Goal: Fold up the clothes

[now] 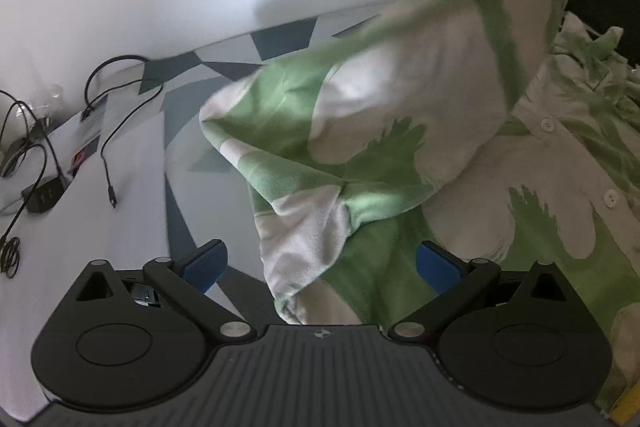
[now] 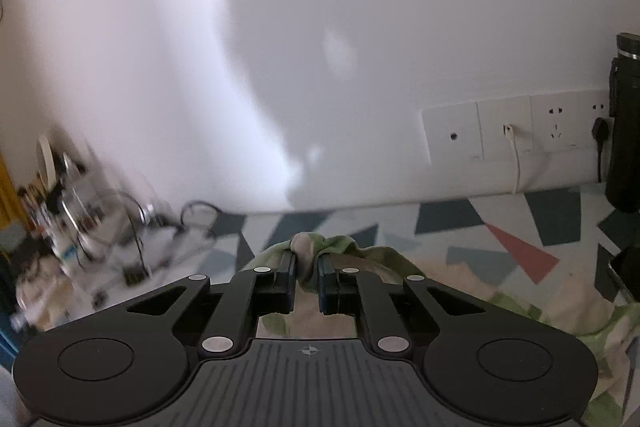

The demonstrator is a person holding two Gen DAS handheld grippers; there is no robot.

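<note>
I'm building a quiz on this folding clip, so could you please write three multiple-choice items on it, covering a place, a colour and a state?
1. Where do the black cables lie, seen from the left wrist camera?
A. On the shirt
B. On the surface left of the shirt
C. Hanging from the wall

2. What colours is the buttoned shirt?
A. Green and white
B. Red and black
C. Plain blue

3. How does the right gripper stand?
A. Wide open over bare cloth
B. Closed on a bunch of shirt fabric
C. Out of view

Answers: 1 B, the cables trail across the pale surface beside the garment. 2 A, green patches on white with white buttons. 3 B, fabric bunches between its near-closed fingers, while the left gripper is spread open.
</note>
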